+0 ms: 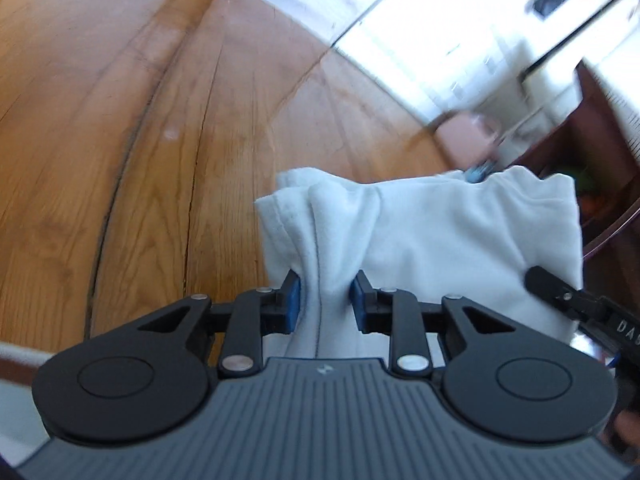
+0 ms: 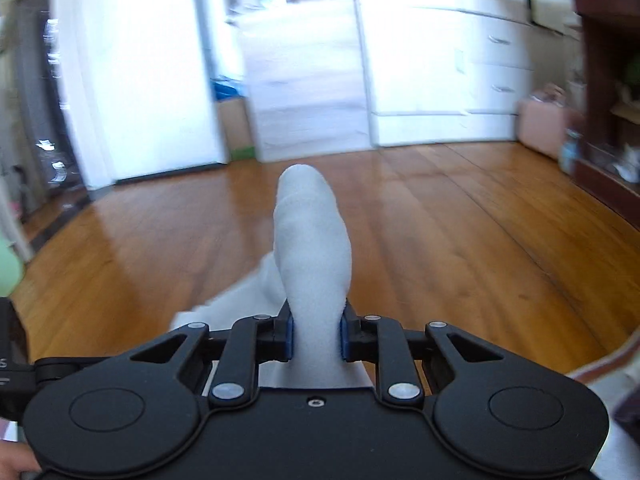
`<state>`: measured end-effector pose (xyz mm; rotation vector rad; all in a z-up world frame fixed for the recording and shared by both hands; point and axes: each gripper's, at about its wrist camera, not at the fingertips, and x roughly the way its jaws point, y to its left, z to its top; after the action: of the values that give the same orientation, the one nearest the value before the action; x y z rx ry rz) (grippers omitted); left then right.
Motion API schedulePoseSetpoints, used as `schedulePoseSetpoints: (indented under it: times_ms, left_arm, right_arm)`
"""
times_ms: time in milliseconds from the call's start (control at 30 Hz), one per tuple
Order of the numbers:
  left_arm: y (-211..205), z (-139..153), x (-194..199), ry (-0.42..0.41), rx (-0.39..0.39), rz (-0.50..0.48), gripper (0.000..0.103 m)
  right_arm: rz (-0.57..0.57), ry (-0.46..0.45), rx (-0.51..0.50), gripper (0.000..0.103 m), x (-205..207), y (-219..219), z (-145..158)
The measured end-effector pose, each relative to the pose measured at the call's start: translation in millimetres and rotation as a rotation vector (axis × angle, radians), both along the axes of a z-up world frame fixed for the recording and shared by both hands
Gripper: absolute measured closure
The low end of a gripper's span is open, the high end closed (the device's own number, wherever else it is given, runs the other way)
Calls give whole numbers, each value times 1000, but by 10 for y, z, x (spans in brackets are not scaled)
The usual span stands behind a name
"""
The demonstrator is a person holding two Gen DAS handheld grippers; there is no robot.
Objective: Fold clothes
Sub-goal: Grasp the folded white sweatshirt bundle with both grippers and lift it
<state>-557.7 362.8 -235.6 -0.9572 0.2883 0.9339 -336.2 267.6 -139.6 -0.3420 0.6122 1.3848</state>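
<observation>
A bunched fold of a white garment [image 1: 420,232] is pinched between the blue pads [image 1: 293,300] of the left gripper [image 1: 325,300], whose fingers are drawn in close on the cloth, with only the gathered fabric between them. From that grip the cloth is spread rightward in a broad, creased sheet, its far edge carried up above the wooden floor [image 1: 120,120]. At the right edge of the left wrist view, a black finger of the right gripper [image 1: 560,292] is seen pressed against the same sheet.

In the right wrist view, a thick roll of the same white garment [image 2: 314,240] is clamped between the blue pads [image 2: 289,340] of the right gripper [image 2: 316,338], closed tightly on it. The roll is stood up beyond the fingers, and more cloth is draped down to the left below them. The garment is held in the air over the floor [image 2: 460,220], not laid on it. Beyond, white drawers [image 2: 460,80] and a pink case [image 2: 540,124] are seen, blurred.
</observation>
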Motion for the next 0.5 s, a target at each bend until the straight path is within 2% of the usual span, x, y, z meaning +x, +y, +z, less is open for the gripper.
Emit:
schedulePoseSetpoints:
  times_ms: [100, 133, 167, 200, 233, 300, 367, 400, 433, 467, 500]
  left_arm:
    - [-60, 58, 379, 323, 93, -43, 73]
    - [-86, 70, 432, 388, 103, -42, 73]
    - [-102, 86, 441, 400, 92, -42, 73]
    - [-107, 110, 403, 353, 61, -42, 69]
    - [-98, 116, 344, 286, 22, -45, 63]
    - [-112, 90, 219, 114, -66, -54, 43]
    - [-128, 34, 162, -16, -140, -78, 37]
    - [-127, 2, 179, -50, -160, -100, 34]
    - [-152, -14, 218, -54, -174, -124, 33]
    - [-206, -17, 309, 7, -175, -147, 33]
    - [-261, -22, 428, 102, -169, -164, 33]
  right_arm:
    - [-89, -22, -84, 75, 403, 115, -127]
    - [-119, -30, -112, 74, 537, 154, -170]
    - [-148, -37, -141, 66, 671, 192, -212]
    - [-185, -23, -157, 64, 819, 179, -243]
    - [-207, 30, -162, 62, 974, 95, -250]
    - [-200, 205, -146, 51, 1232, -131, -308]
    - [-184, 325, -137, 38, 1340, -362, -413]
    - [-178, 356, -139, 37, 1356, -481, -473]
    - [-170, 373, -145, 37, 1355, -579, -544]
    - [-155, 380, -161, 37, 1327, -639, -629]
    - [-136, 386, -181, 37, 1288, -682, -717]
